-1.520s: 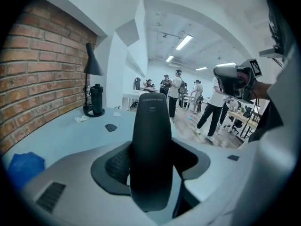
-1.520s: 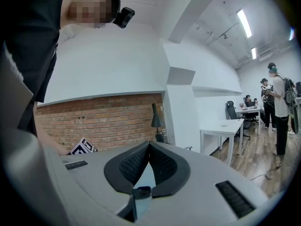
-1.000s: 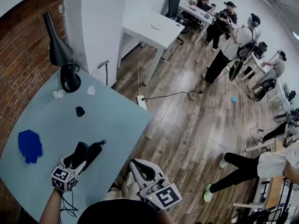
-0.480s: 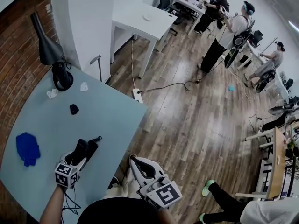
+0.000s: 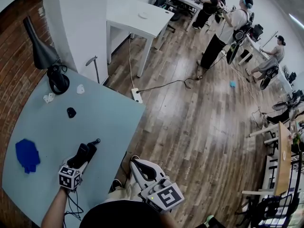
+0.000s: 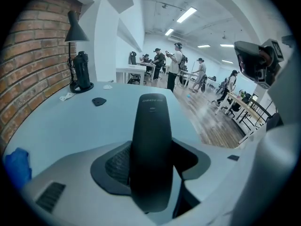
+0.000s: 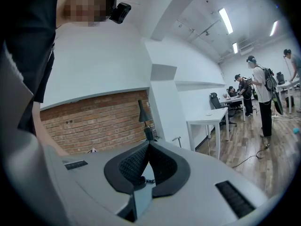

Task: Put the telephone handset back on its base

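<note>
- The handset (image 6: 150,140) is being pinched by the left gripper (image 5: 86,151); with a loose pinch it could be dropped on the bench (image 5: 109,118).
- The right gripper (image 7: 148,149) is being held pressed together, empty.

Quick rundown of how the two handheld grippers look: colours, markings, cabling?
Both have light grey moulded bodies with black textured pads on the jaws. The left gripper and right gripper each carry a cube with black-and-white square markers. A black cable trails from the left one.
</note>
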A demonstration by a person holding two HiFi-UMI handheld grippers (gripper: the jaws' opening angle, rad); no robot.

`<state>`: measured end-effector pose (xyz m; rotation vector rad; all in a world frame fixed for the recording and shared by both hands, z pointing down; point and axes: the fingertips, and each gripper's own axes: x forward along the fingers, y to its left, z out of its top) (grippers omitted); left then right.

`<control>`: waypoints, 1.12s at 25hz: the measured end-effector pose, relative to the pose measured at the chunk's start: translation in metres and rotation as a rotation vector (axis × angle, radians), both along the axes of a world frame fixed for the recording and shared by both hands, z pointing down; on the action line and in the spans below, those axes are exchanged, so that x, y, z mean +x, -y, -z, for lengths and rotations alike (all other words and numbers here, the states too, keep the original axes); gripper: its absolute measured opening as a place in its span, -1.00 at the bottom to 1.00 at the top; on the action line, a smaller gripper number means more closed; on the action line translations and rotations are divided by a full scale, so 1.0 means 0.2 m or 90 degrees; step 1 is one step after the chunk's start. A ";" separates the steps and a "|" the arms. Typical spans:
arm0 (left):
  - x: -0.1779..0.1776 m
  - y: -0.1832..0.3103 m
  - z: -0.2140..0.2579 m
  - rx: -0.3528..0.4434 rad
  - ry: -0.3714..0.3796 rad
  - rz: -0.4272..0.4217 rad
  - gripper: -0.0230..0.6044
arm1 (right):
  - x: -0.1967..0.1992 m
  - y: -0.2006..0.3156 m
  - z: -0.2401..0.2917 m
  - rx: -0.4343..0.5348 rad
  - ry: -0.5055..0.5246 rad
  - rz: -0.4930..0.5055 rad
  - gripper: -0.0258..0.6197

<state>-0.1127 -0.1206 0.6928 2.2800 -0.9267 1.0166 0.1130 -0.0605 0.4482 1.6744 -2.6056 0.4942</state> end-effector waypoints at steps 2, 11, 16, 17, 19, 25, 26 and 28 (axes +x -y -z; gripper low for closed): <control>0.01 -0.01 -0.01 -0.006 0.004 -0.006 -0.04 | 0.01 0.00 0.00 -0.002 0.002 -0.004 -0.88; 0.04 -0.01 -0.07 -0.026 0.036 -0.034 -0.04 | 0.04 -0.04 -0.01 -0.007 0.009 -0.020 -0.88; 0.04 -0.01 -0.12 -0.045 0.055 -0.048 -0.04 | 0.07 -0.06 -0.03 -0.007 0.016 -0.039 -0.88; 0.05 -0.01 -0.13 -0.046 0.058 -0.050 -0.04 | 0.08 -0.06 -0.04 -0.007 0.017 -0.041 -0.88; 0.05 -0.01 -0.13 -0.049 0.063 -0.051 -0.04 | 0.09 -0.07 -0.04 -0.009 0.019 -0.044 -0.88; 0.04 0.01 -0.17 -0.057 0.099 -0.034 -0.04 | 0.14 -0.09 -0.06 -0.011 0.030 -0.061 -0.88; 0.04 0.02 -0.18 -0.059 0.104 -0.033 -0.04 | 0.14 -0.10 -0.07 -0.011 0.032 -0.064 -0.88; 0.04 0.01 -0.18 -0.059 0.108 -0.035 -0.04 | 0.16 -0.10 -0.07 -0.012 0.034 -0.068 -0.88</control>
